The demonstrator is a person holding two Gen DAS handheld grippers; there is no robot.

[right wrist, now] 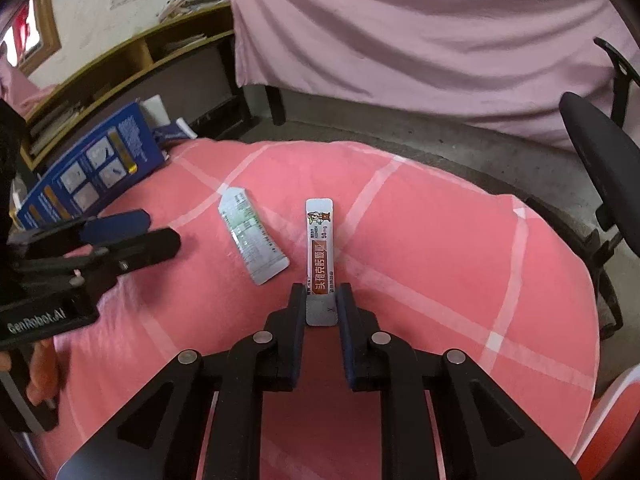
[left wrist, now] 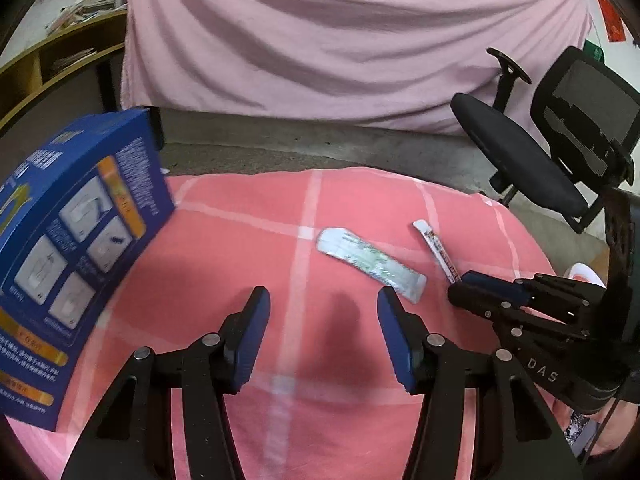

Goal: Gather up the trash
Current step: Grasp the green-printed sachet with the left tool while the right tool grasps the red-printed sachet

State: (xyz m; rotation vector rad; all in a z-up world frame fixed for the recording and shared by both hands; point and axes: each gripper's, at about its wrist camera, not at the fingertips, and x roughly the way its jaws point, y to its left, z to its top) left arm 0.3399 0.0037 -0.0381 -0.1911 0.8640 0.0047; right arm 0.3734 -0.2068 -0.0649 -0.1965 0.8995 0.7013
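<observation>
Narrow stick sachet [right wrist: 319,256]: white, long, flat, with an orange-brown band of printed characters, a small cartoon figure near the far end and "50mg" below it. It lies on the pink checked bedcover [right wrist: 440,248], its near end between the pads of the right gripper [right wrist: 321,306], which are closed narrow on it from both sides. In the left wrist view the same sachet [left wrist: 437,250] runs diagonally, its lower end meeting the right gripper [left wrist: 460,286] tips.

Second sachet [right wrist: 252,238]: wider, silver-grey foil with green and dark print, slightly crumpled, lying flat just left of the stick sachet, not touching it. In the left wrist view this foil sachet [left wrist: 370,264] lies just beyond the right-hand pad of the left gripper [left wrist: 323,300].

Left gripper: jaws about half open, nothing between them, only bedcover beneath.

Blue printed carton [left wrist: 76,248] stands tilted at the left edge of the bedcover. Black office chair [left wrist: 560,148] on the floor beyond. Pink draped sheet [left wrist: 340,40] behind.
</observation>
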